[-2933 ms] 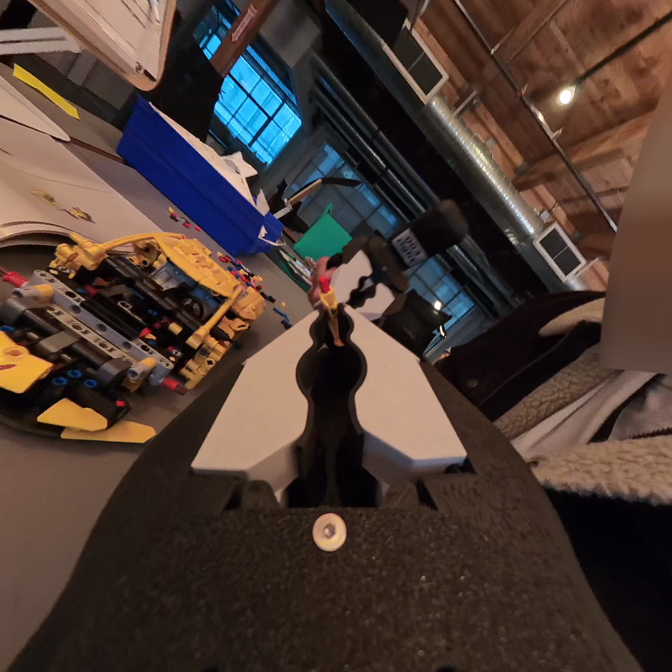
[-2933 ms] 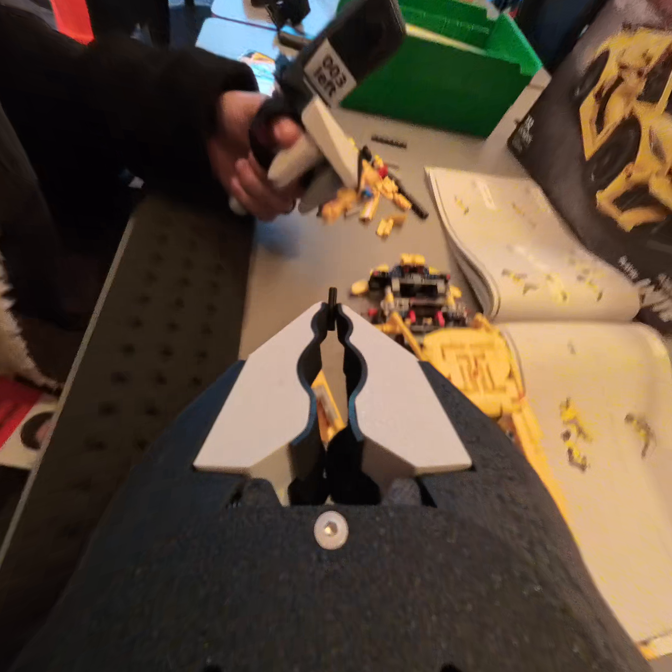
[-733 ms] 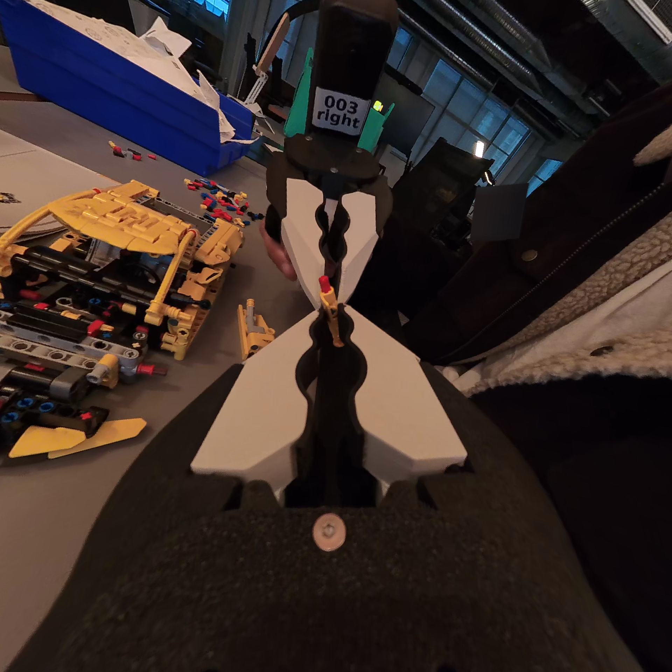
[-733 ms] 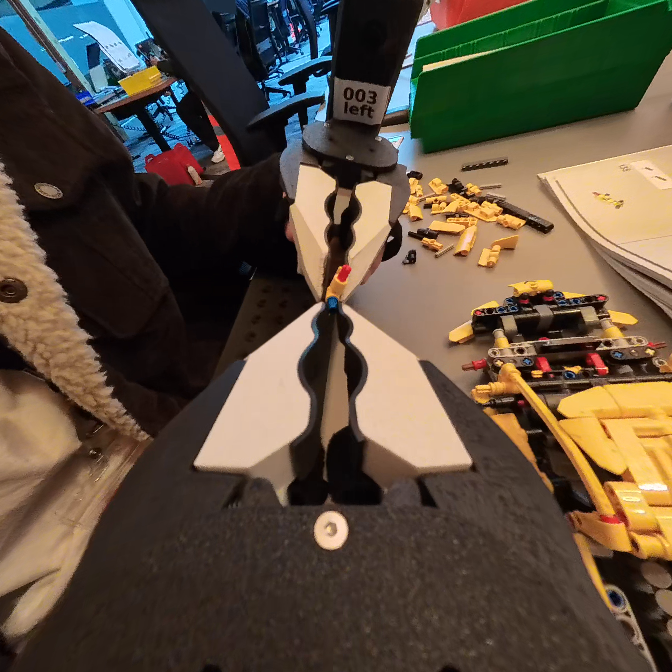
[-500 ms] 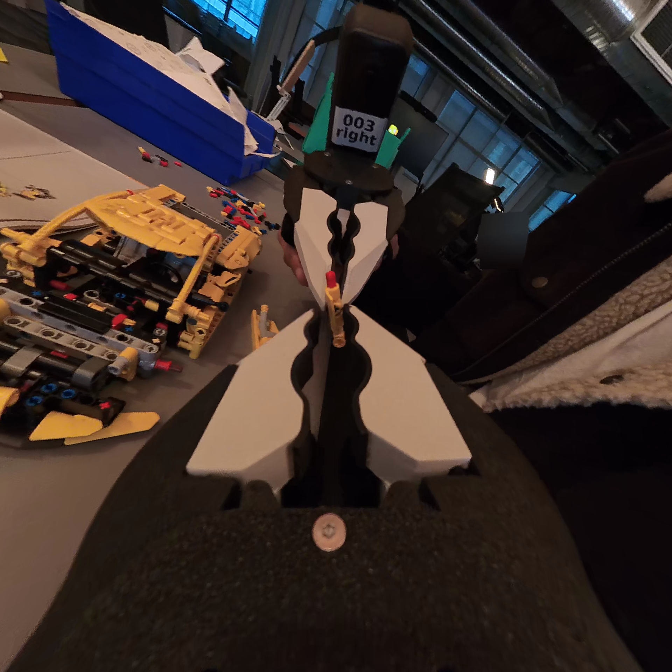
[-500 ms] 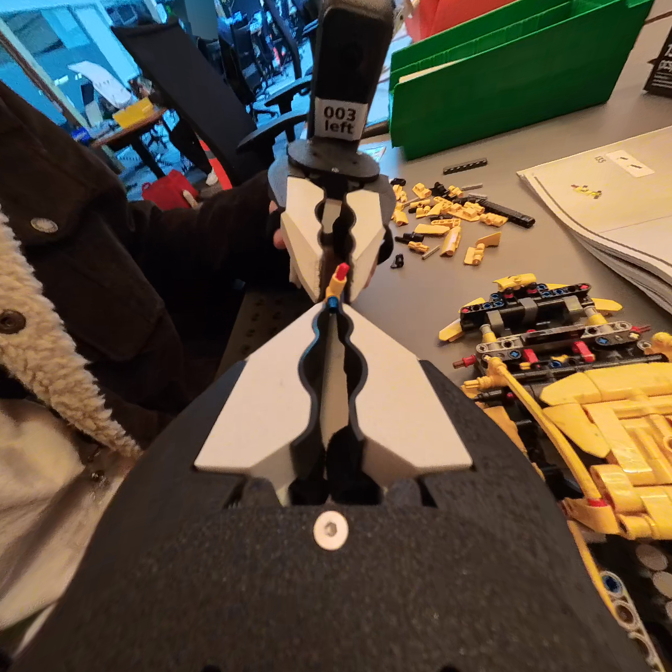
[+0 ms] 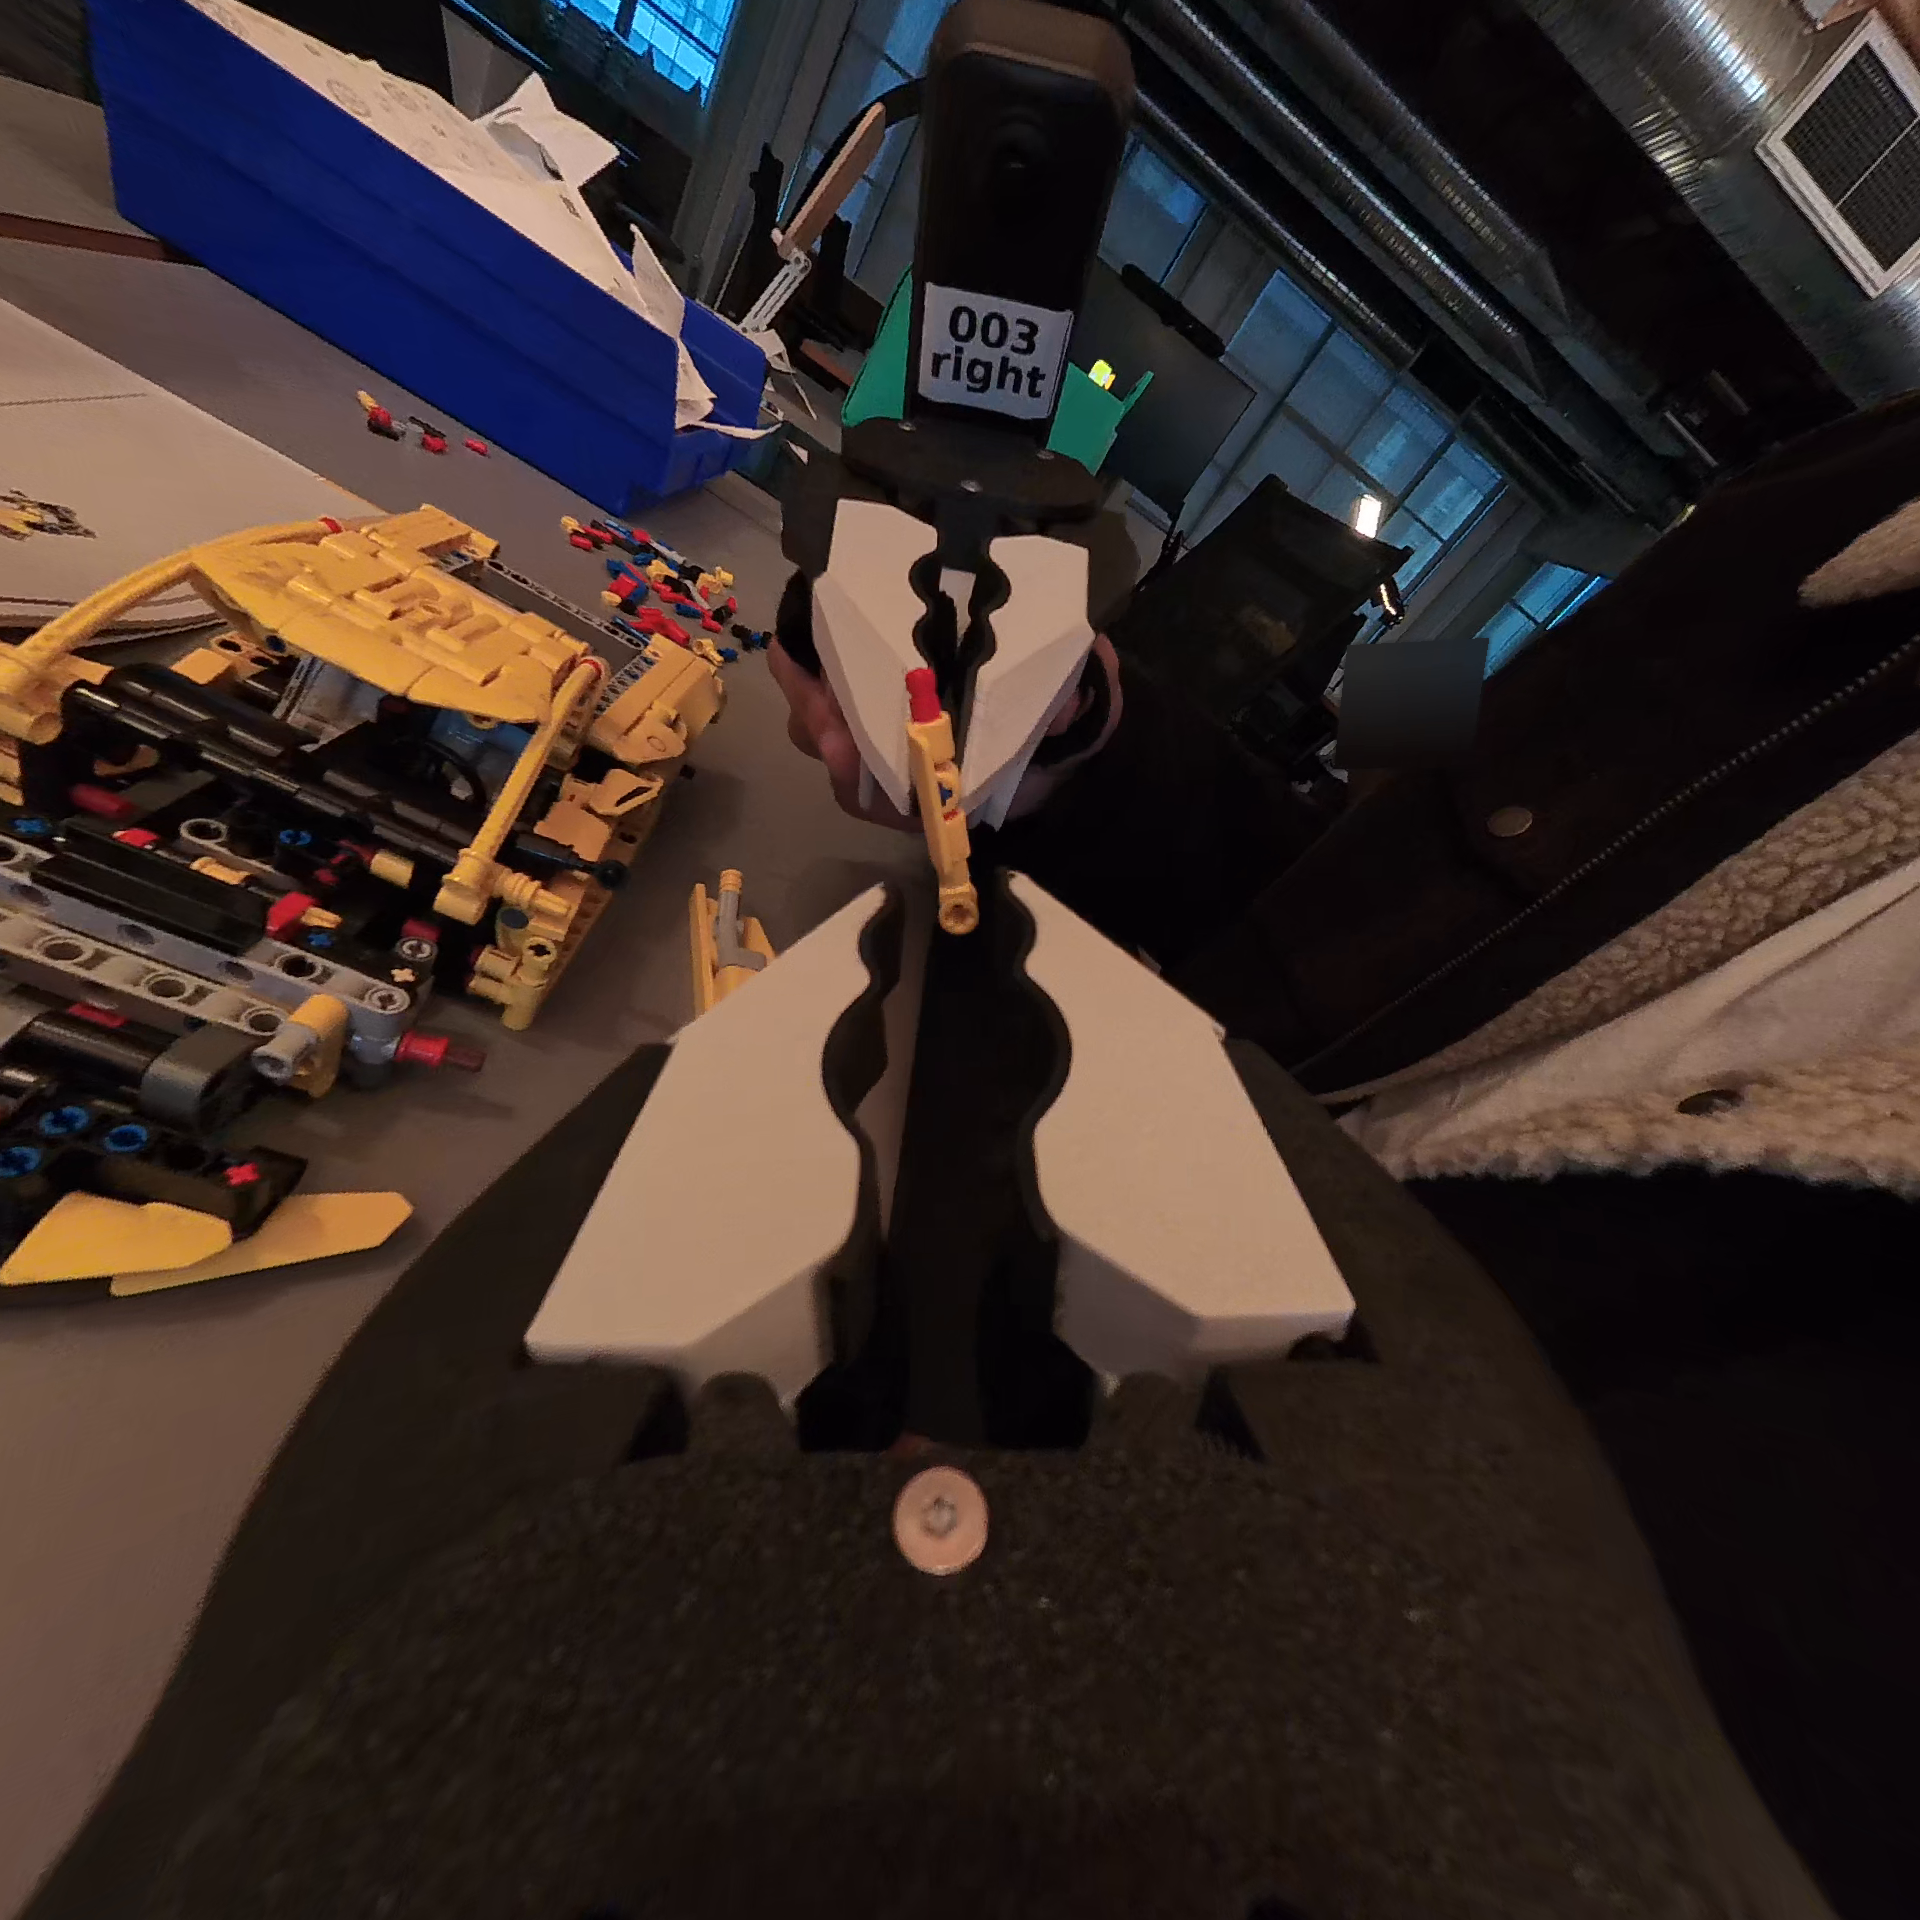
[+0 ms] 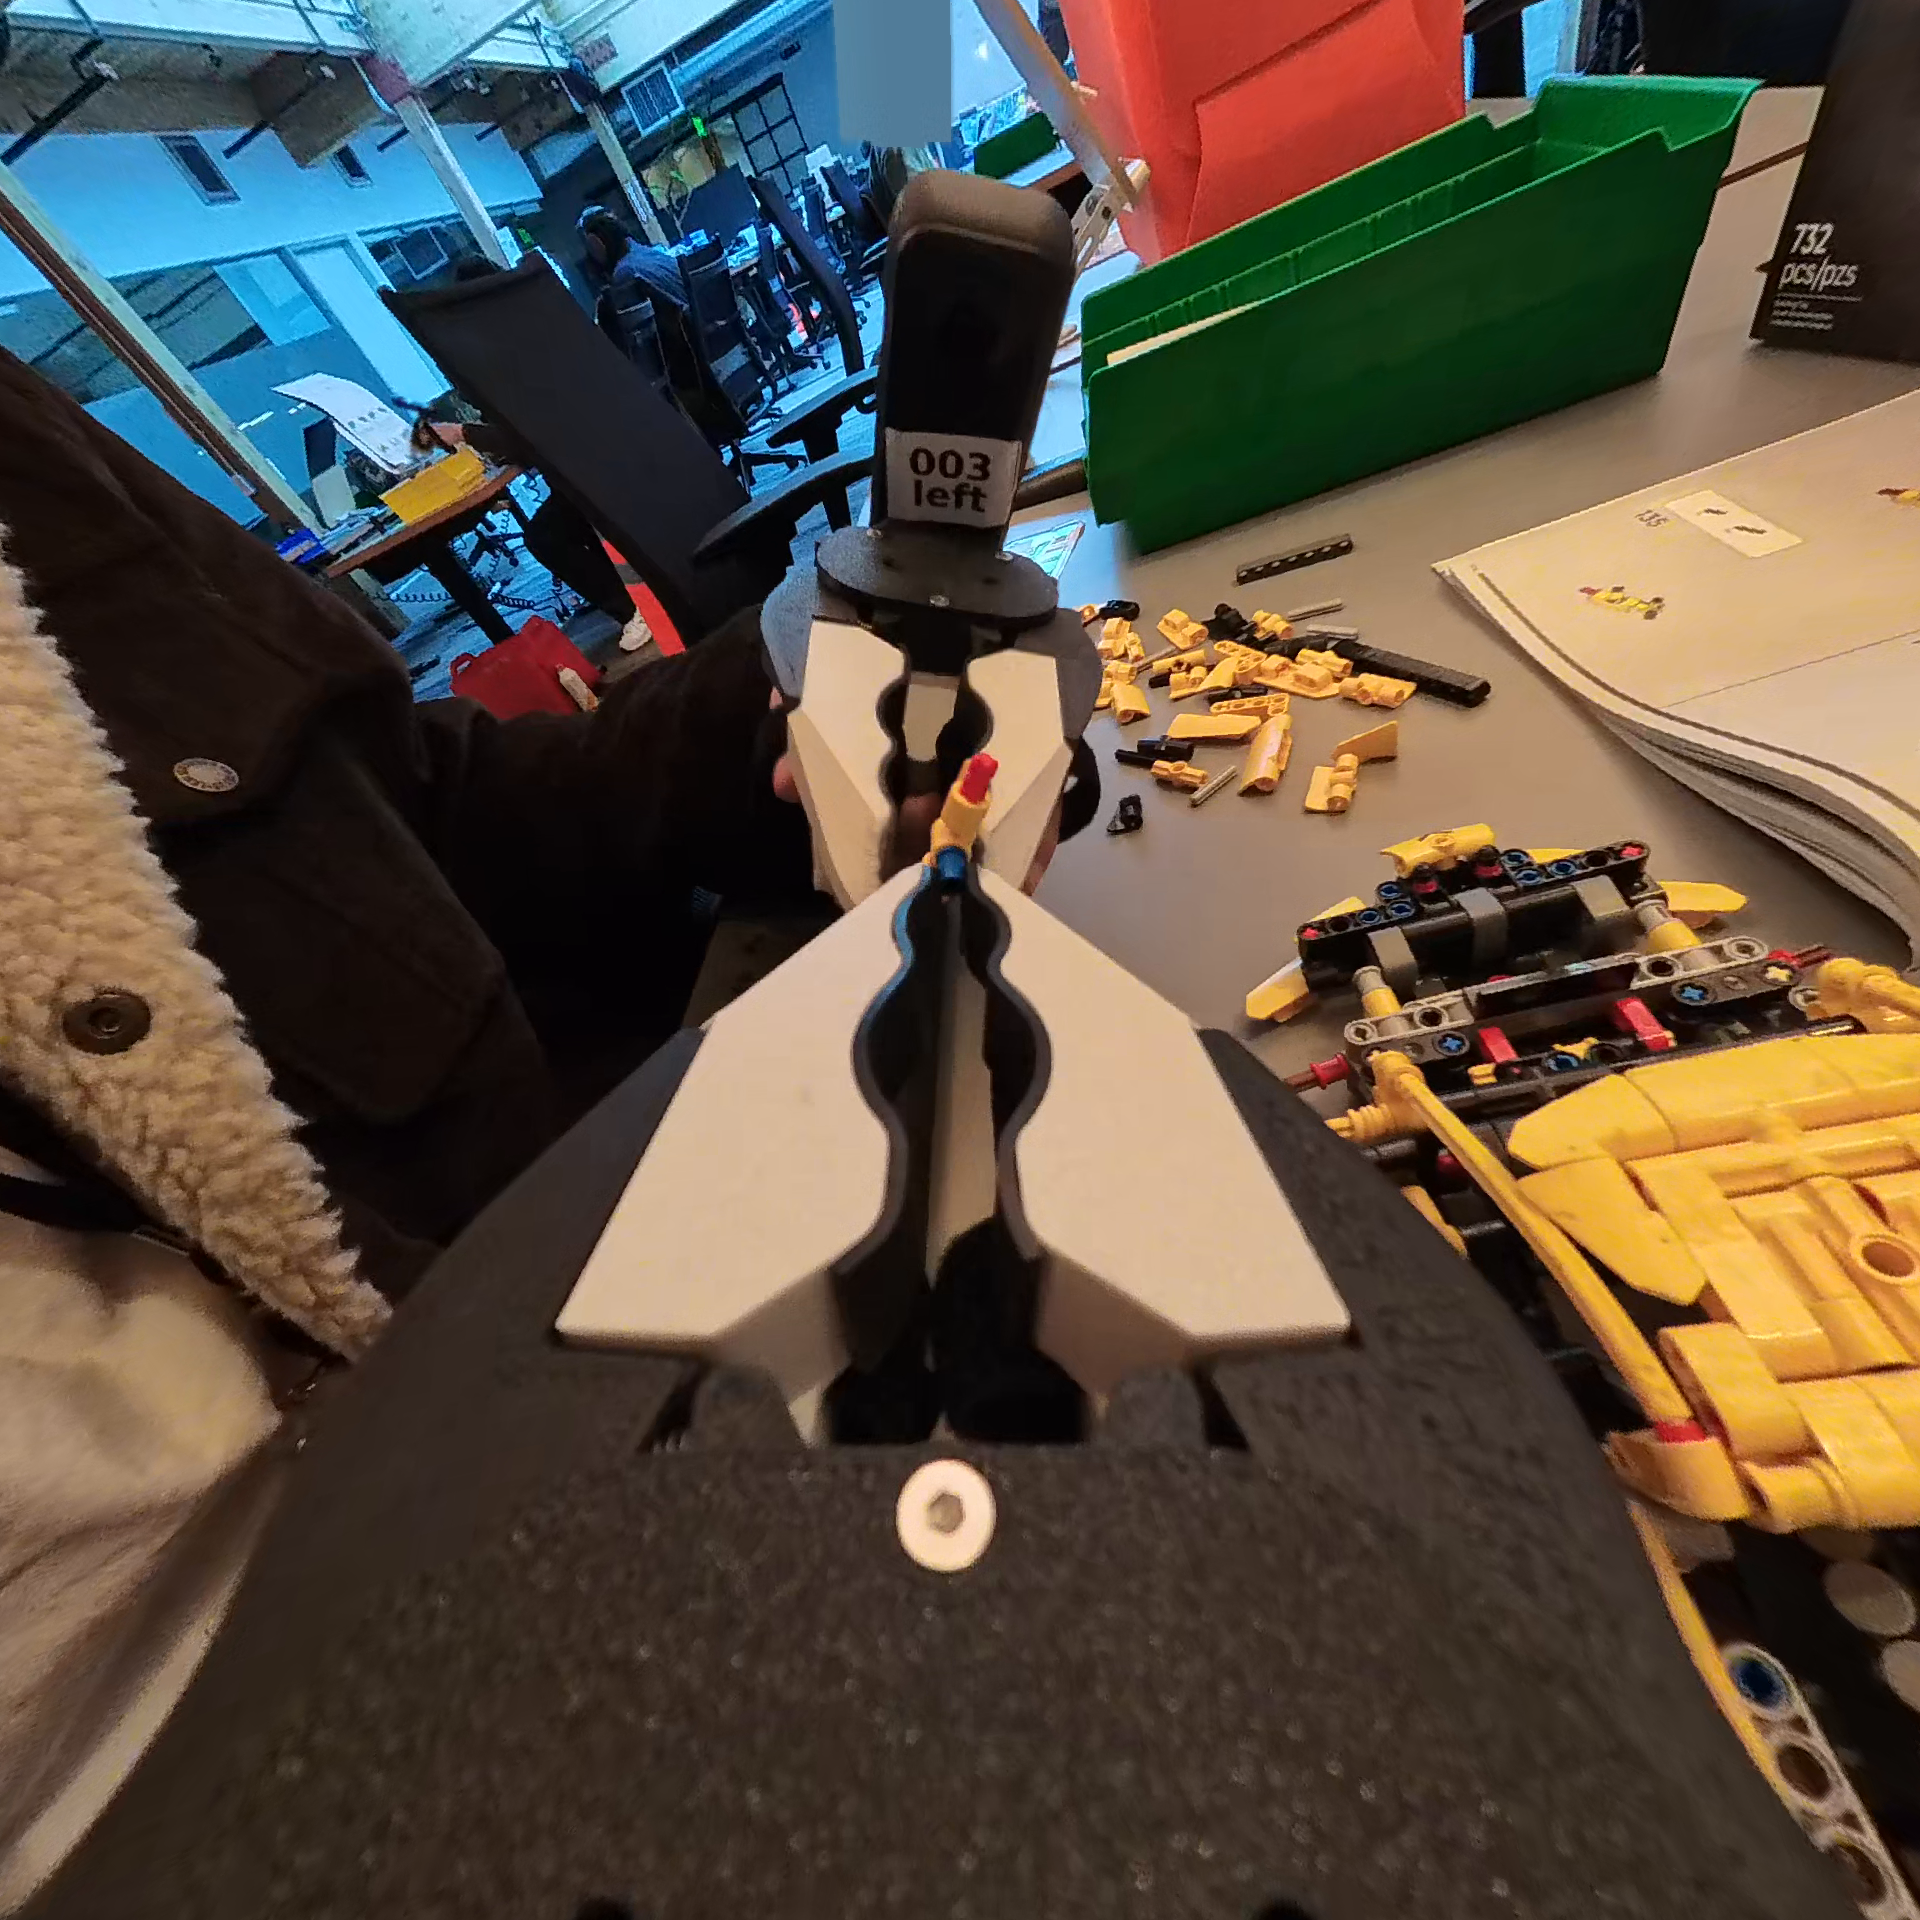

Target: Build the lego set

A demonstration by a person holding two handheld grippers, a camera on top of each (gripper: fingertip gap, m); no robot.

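Facing each other tip to tip above the table [image 8: 1195,904], your two grippers meet over a small yellow piece [image 7: 940,821]. Your left gripper [image 7: 951,899] is clenched on its lower end; its red-tipped top stands up against the fingers of the right gripper [image 7: 951,810], which is closed on a small blue pin [image 8: 948,864] at the piece's side. From the right wrist view, the left gripper [image 8: 940,831] points back at you, with the piece [image 8: 961,805] leaning between the two tips.

The blue bin [image 7: 395,260], far left in the left wrist view, holds white crumpled paper; nothing else in it can be made out. The green bin [image 8: 1382,312], far right in the right wrist view, shows a pale sheet along its inside edge. An orange bin [image 8: 1268,94] stands behind it; its contents are hidden.

The half-built yellow car [image 7: 343,727] lies on the table to the left of your left gripper, with a small yellow part [image 7: 727,945] loose just beside the left finger. Loose yellow and black parts [image 8: 1257,696] lie scattered near the green bin, and the open manual [image 8: 1704,623] lies to their right.

Compared with half a second ago, the yellow piece now reaches higher against the right gripper's fingers, and both grippers have stayed closed.
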